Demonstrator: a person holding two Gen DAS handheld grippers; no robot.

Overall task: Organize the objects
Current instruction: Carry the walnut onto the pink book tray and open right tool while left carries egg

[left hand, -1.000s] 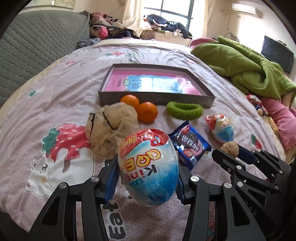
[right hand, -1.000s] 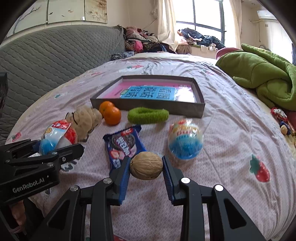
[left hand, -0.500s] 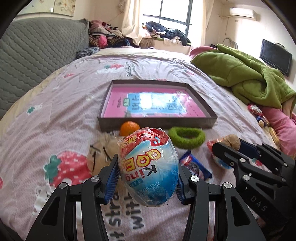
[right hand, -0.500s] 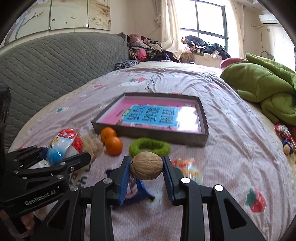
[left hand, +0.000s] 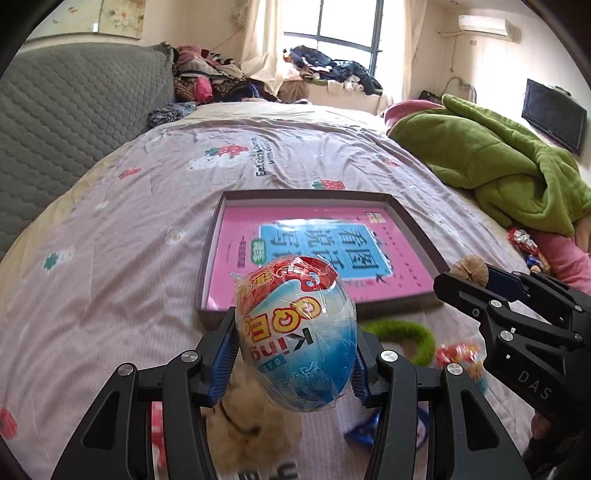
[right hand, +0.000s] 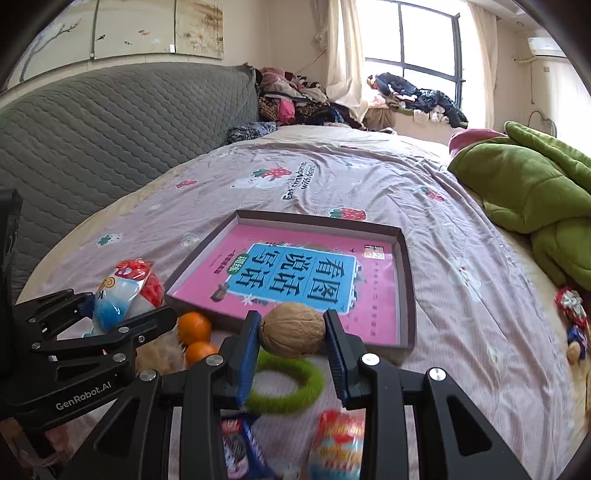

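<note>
Holding a wrapped egg point(left hand: 295, 332) in our left gripper point(left hand: 293, 354) and a walnut point(right hand: 292, 329) in our right gripper point(right hand: 291, 341), both clamped, we find the far tray point(right hand: 404, 280) empty of loose items; oranges point(right hand: 194, 326), green ring point(right hand: 284, 384) and snacks remain near.

Bedroom, daylit. A bed point(left hand: 122, 258) with a mauve strawberry-print sheet fills the space. Grey quilted headboard point(right hand: 110, 129) stands on the left, under painted wall panels point(right hand: 155, 26). Window point(right hand: 424, 51) with cream curtains point(right hand: 341, 48); clothes are heaped below it. Green blanket point(left hand: 495, 166) lies crumpled on the right. Air conditioner point(left hand: 484, 25) and dark screen point(left hand: 554, 114) are wall-mounted.
</note>
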